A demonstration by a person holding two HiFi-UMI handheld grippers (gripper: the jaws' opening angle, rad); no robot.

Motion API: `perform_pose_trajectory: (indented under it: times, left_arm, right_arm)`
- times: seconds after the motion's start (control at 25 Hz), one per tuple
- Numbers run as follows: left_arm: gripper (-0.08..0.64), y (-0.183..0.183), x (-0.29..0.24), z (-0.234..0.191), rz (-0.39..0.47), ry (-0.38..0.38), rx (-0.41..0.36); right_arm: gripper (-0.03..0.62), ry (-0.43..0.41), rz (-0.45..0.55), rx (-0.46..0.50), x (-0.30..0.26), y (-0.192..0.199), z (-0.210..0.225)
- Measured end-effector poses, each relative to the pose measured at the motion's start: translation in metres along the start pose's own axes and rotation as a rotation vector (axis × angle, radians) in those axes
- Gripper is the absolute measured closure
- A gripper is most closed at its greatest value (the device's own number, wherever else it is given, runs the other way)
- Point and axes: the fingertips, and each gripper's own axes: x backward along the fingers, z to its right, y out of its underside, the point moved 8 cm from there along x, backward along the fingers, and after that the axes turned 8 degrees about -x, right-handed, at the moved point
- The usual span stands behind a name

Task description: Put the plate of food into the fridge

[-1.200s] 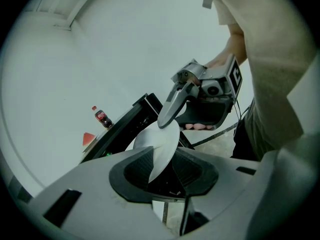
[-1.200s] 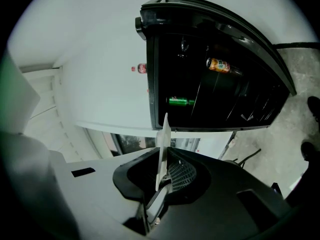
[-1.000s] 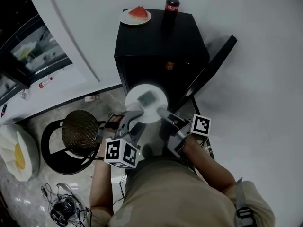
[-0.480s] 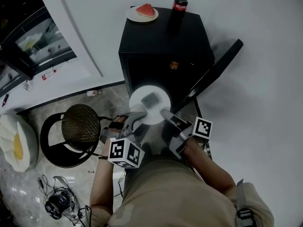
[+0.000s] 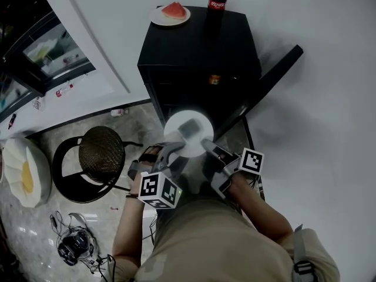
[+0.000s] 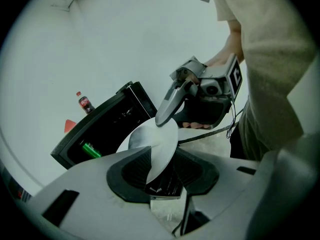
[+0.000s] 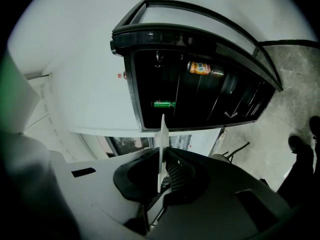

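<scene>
In front of the black fridge (image 5: 200, 46), whose door (image 5: 267, 81) stood wide open, the plate (image 5: 176, 125) was held just outside. The left gripper (image 5: 172, 148) and right gripper (image 5: 205, 144) each clamped its rim, the food (image 5: 189, 126) lying between them. Carrying it in and letting go seemingly remained.
</scene>
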Motion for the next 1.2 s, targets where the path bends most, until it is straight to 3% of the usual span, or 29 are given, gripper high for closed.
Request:
perform_pose_trajectory:
  times: [0.32,1.2]
  left_arm:
    - [0.430,-0.012,-0.012,0.018,-0.024,0.044,0.040]
    - [0.423,0.008,0.002,0.040,-0.133,-0.008,0.114]
  right_arm:
    - [0.552,0.029,-0.015,-0.027,0.020,-0.008,0.014]
    - [0.557,0.070,-0.061,-0.061,0.013,-0.006,0.043]
